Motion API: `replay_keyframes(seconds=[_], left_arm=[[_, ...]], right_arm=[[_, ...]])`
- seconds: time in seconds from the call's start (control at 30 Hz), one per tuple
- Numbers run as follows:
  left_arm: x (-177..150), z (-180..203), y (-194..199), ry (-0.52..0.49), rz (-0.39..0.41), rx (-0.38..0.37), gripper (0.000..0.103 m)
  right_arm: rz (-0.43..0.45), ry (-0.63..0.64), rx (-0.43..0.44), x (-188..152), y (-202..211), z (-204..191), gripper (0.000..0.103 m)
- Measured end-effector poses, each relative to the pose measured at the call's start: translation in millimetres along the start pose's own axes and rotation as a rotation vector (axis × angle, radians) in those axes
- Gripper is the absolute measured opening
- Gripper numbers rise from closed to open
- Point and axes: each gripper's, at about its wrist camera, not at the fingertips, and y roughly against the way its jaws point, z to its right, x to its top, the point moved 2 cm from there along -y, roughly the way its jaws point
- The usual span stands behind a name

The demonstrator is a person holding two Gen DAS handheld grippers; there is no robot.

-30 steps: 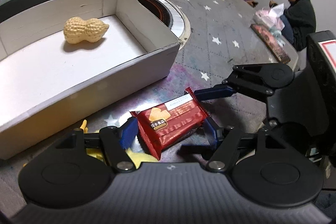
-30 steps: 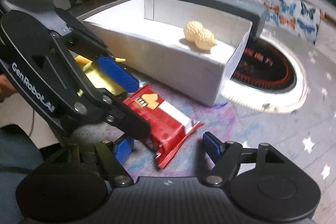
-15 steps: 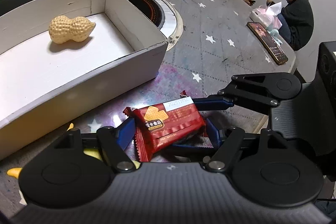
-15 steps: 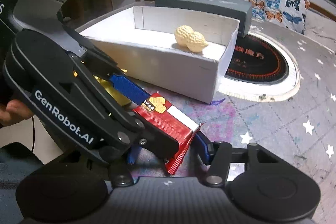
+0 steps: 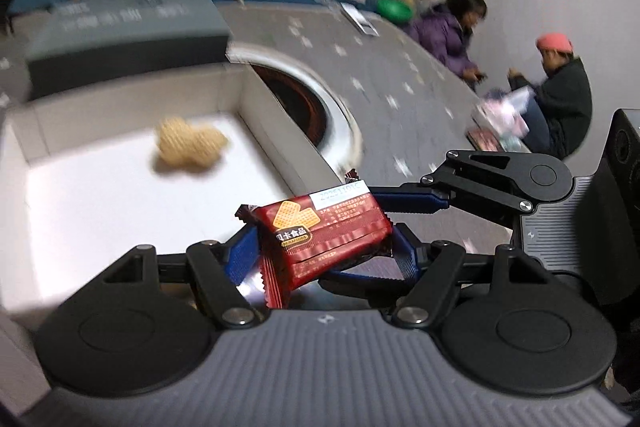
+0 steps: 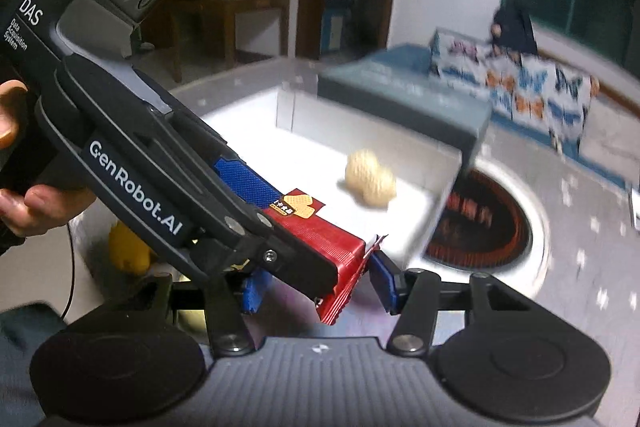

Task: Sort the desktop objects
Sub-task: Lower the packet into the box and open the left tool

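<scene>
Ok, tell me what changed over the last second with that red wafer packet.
The left tongs, open around the red wafer packet a second ago as it lay on the table, closed on it and lifted it up toward the white box. The right tongs rose alongside, open, the packet's end between their tips. The peanut stayed in the box.

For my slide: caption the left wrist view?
Left claw holds red wafer packet above white box containing peanut.

One wafer packet, one peanut, one box
</scene>
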Motion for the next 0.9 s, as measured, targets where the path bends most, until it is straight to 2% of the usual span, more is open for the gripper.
replay_keyframes(seconds=[0.1,0.2,0.33,0.5,0.6,0.73,0.9], left_arm=[[14.9,-21.5,-1.4,0.016,0.017,0.039,0.071],[24.2,-50.0,-10.8,0.053,0.003,0.053,0.071],[28.3,-91.9,-30.7,0.129,-0.044,0.038,0.071],[29.3,-115.0,-54.7,0.163,-0.095,0.024,0.071],[25.4,-122.1,-62.6,0.178,-0.107,0.009,0.071],[23.1,-127.3,-67.6,0.183,-0.106,0.027,0.071],[22.5,-127.3,-57.6,0.178,-0.076,0.039,0.071]], right_arm=[[0.03,0.028,0.009,22.9,-18.9,3.5,0.055],[0.02,0.015,0.051,40.8,-52.0,10.2,0.055],[-0.032,-0.006,0.089,49.7,-94.4,17.1,0.055],[-0.122,-0.058,0.126,47.5,-132.3,29.3,0.055],[-0.158,-0.069,0.126,42.0,-140.6,33.4,0.055],[-0.183,-0.104,0.133,36.0,-145.2,38.3,0.056],[-0.163,-0.112,0.115,34.6,-136.8,41.8,0.06]])
